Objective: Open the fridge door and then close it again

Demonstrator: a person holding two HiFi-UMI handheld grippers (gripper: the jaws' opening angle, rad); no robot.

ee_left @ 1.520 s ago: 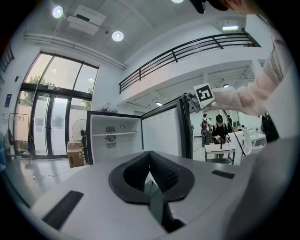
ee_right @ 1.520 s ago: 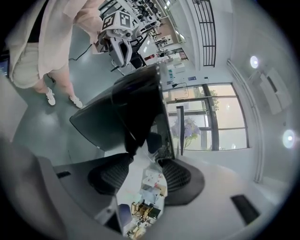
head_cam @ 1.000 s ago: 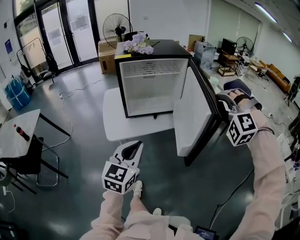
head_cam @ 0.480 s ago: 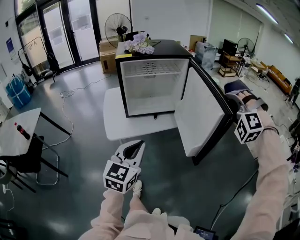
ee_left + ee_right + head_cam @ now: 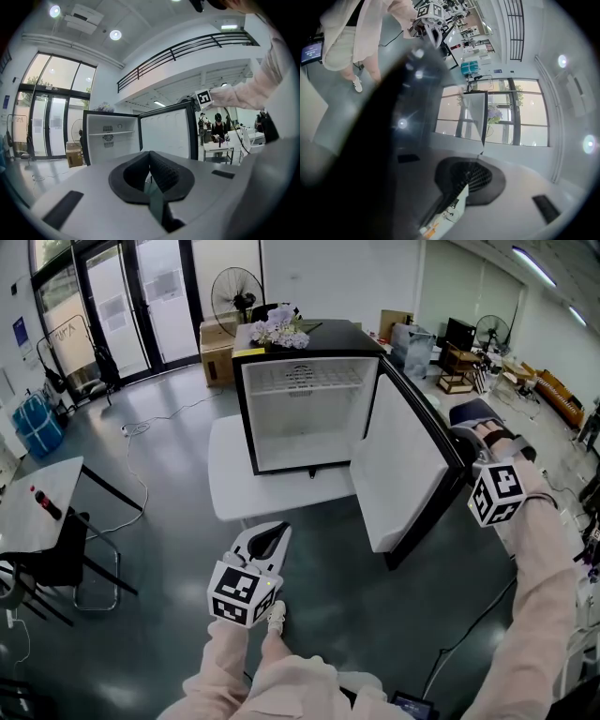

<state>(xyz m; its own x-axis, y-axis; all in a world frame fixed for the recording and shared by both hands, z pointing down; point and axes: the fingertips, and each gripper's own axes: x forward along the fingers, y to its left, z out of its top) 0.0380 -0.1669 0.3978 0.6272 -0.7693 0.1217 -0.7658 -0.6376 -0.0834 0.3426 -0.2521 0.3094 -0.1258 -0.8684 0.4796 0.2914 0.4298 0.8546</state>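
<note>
Pale flowers (image 5: 277, 329) near a pedestal fan (image 5: 233, 287) and cardboard box (image 5: 216, 360); at left, a bottle (image 5: 44, 505) lies on a white table (image 5: 26, 526).

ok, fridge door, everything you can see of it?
The fridge door: glossy black outer shell, plain white inner liner, no shelves visible. Hinged at the right side of the cabinet, upright, swung wide open, liner facing the person. The right gripper grips its free edge; in the right gripper view the dark outer face lies against a jaw pad.

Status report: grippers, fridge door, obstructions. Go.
Left gripper shut, empty, held low. Right gripper clamped on fridge door, free edge. Door wide open, fridge empty inside. Nothing seen in door's swing path.
</note>
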